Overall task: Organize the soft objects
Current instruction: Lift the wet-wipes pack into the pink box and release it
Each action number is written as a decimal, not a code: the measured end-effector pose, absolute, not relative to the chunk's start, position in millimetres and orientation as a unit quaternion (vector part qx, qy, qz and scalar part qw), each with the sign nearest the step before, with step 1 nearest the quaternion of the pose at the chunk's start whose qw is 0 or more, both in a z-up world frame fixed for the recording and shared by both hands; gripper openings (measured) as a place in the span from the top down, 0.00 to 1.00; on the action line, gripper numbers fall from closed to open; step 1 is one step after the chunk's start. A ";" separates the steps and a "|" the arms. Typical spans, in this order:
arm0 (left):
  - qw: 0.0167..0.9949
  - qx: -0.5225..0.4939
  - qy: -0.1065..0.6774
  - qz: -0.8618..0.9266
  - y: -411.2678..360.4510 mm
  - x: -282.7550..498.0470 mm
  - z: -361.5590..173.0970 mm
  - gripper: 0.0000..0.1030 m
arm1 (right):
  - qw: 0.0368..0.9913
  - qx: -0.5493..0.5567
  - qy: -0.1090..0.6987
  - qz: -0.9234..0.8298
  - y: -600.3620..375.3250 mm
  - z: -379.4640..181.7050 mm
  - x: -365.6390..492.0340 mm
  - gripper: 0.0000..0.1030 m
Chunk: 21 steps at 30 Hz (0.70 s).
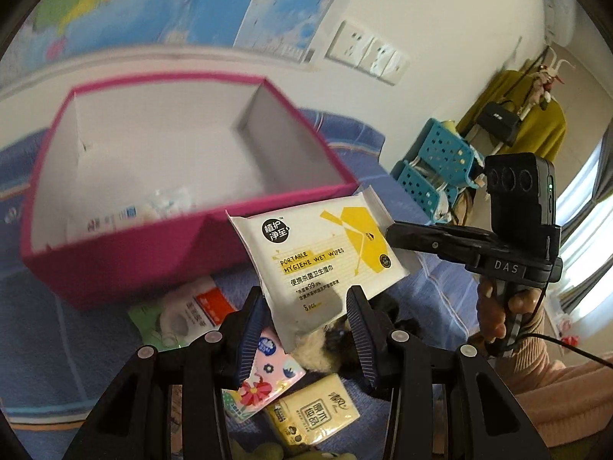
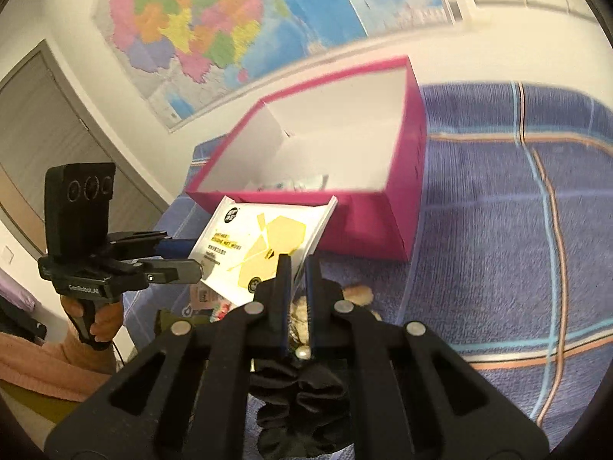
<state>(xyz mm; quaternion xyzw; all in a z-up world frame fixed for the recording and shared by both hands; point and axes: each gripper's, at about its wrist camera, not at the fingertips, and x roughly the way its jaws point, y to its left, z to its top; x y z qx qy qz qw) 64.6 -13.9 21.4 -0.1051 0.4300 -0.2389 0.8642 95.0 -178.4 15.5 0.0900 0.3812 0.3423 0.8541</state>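
Wipes pack [image 1: 320,253], white and yellow, is up off the bed at centre frame in the left wrist view, hanging just in front of the pink box [image 1: 126,264]. The right gripper [image 2: 297,264] has its fingers pressed close on the pack's edge, coming in from the right of that view. The left gripper [image 1: 306,318] stands spread at bottom centre, the pack's lower corner sitting between its blue pads [image 1: 251,329]; whether either pad touches it, I can't tell.

Under the left gripper lies a heap: a floral tissue pack [image 1: 268,372], a yellow tissue pack [image 1: 318,410] below it, a red-and-white packet [image 1: 191,306] to the left, and a furry black-and-cream toy [image 1: 329,349] behind the pack.

In the right wrist view a black scrunchie [image 2: 302,398] shows at bottom centre beneath the gripper. The box, open-topped with a white inside, fills the upper middle, a few packets on its floor. All of it rests on a blue striped blanket [image 2: 498,230]. A map [image 2: 199,23] hangs on the wall, upper left.
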 end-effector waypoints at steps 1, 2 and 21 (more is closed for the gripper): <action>0.867 -0.102 0.424 -0.240 -13.1 63.4 26.2 0.58 | 0.857 0.086 0.375 0.343 -178.1 20.4 94.1 0.92; 0.870 -0.100 0.420 -0.240 -11.3 62.4 29.3 0.58 | 0.860 0.083 0.369 0.343 -177.8 25.4 93.8 0.92; 0.898 -0.077 0.393 -0.182 -6.6 120.9 59.7 0.58 | 0.878 0.054 0.343 0.328 -159.2 57.6 155.9 0.92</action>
